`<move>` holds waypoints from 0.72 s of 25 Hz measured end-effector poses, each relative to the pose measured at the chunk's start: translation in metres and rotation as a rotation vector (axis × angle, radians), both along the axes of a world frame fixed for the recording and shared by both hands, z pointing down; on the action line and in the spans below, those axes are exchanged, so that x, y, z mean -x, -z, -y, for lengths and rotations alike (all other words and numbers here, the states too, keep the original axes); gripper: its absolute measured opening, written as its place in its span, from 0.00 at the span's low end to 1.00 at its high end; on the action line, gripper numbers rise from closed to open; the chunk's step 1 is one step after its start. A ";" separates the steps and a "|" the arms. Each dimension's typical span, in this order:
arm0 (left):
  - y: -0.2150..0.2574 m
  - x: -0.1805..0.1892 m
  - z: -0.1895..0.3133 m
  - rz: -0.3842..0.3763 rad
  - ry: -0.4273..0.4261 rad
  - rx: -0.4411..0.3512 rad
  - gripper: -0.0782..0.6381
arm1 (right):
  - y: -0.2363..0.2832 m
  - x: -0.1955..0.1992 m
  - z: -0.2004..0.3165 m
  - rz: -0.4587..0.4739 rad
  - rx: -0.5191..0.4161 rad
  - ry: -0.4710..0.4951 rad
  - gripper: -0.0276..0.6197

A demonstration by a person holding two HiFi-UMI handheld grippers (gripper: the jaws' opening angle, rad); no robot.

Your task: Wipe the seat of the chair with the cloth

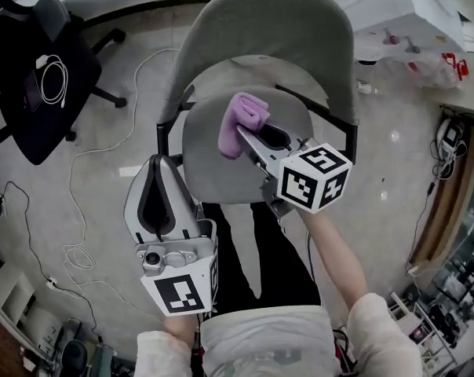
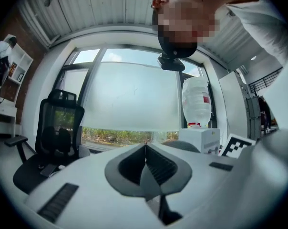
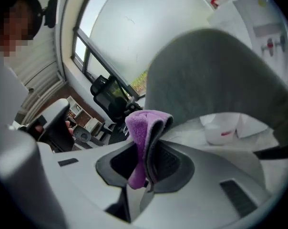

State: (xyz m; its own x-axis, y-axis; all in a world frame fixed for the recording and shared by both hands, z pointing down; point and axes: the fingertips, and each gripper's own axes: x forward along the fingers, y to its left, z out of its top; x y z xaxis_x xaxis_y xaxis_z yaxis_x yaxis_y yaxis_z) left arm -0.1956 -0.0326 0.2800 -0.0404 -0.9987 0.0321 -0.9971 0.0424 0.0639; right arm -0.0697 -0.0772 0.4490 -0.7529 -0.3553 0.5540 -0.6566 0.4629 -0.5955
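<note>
Purple folded microfibre cloth (image 1: 247,116) clamped in right claw (image 1: 243,134), over the rear of the grey upholstered chair seat (image 1: 213,171).
The seat lay below and behind the claw tips, and cloth-to-seat contact could not be determined. The right forearm reached forward. The left claw (image 1: 157,167), jaws together and empty, was held at the seat's left front edge, farther from the cloth.

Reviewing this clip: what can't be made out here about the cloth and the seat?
- Head view: whether the cloth touches the seat; the right gripper covers its lower end.
- Head view: parts of the seat's front edge, behind the left gripper and the right gripper.
- Right gripper view: the seat, below the gripper's body; only the backrest shows.
</note>
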 end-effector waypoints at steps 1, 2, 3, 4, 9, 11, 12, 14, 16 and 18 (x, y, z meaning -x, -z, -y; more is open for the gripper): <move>-0.015 0.002 -0.005 -0.008 0.007 0.019 0.13 | -0.025 0.006 -0.005 -0.006 0.055 0.013 0.18; -0.029 0.005 -0.009 -0.013 0.014 0.039 0.13 | -0.047 0.012 -0.011 -0.014 0.105 0.025 0.18; -0.042 0.008 -0.014 -0.016 0.022 0.058 0.13 | -0.067 0.018 -0.015 -0.024 0.148 0.037 0.18; -0.054 0.011 -0.018 -0.019 0.028 0.072 0.13 | -0.083 0.024 -0.017 -0.035 0.178 0.050 0.18; -0.107 0.024 -0.031 -0.031 0.048 0.127 0.13 | -0.138 0.058 -0.011 -0.080 0.223 0.097 0.18; -0.122 0.025 -0.034 -0.041 0.053 0.152 0.13 | -0.157 0.071 -0.011 -0.085 0.256 0.123 0.18; -0.126 0.025 -0.035 -0.043 0.053 0.162 0.13 | -0.167 0.079 -0.012 -0.084 0.279 0.134 0.18; -0.130 0.026 -0.035 -0.039 0.049 0.173 0.13 | -0.185 0.092 -0.013 -0.088 0.328 0.152 0.18; -0.131 0.028 -0.033 -0.032 0.048 0.175 0.13 | -0.202 0.104 -0.015 -0.104 0.369 0.168 0.18; -0.129 0.029 -0.029 -0.023 0.047 0.174 0.13 | -0.215 0.113 -0.016 -0.118 0.402 0.182 0.18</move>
